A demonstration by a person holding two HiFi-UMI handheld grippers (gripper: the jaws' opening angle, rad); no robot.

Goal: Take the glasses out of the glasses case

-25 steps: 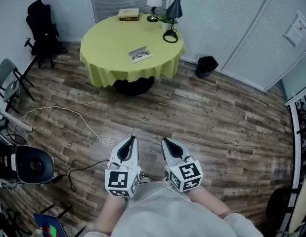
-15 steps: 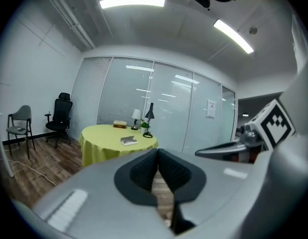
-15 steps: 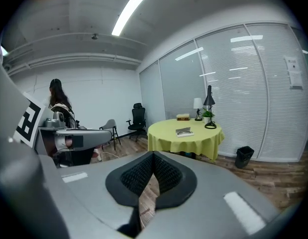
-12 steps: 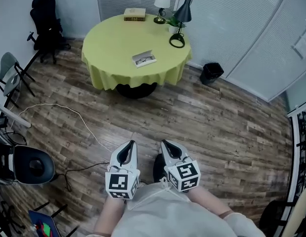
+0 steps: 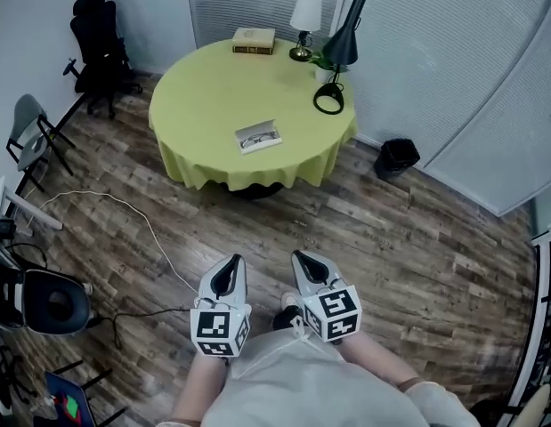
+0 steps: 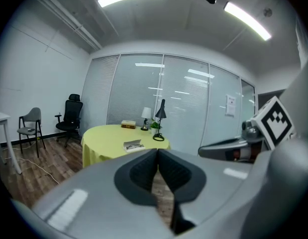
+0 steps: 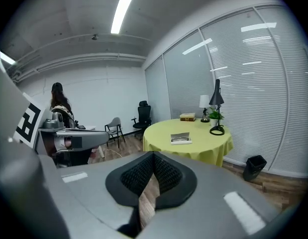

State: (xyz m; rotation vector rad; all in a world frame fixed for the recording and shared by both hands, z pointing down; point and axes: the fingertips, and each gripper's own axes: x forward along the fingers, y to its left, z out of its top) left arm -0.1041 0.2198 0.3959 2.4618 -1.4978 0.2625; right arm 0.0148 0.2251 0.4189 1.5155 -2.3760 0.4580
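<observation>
Yellow-clothed table (image 5: pixel 208 83) bears glasses case (image 5: pixel 258 138); left claw (image 5: pixel 233 261), right claw (image 5: pixel 302 257) clenched empty, well apart.

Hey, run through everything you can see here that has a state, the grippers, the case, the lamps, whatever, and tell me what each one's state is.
Left gripper: shut, empty.
Right gripper: shut, empty.
Glasses case: open, flat on the table, glasses inside.
Book: closed, lying flat.
White table lamp: upright, looks unlit.
Black desk lamp: upright, head tilted down.
Bin: upright.
</observation>
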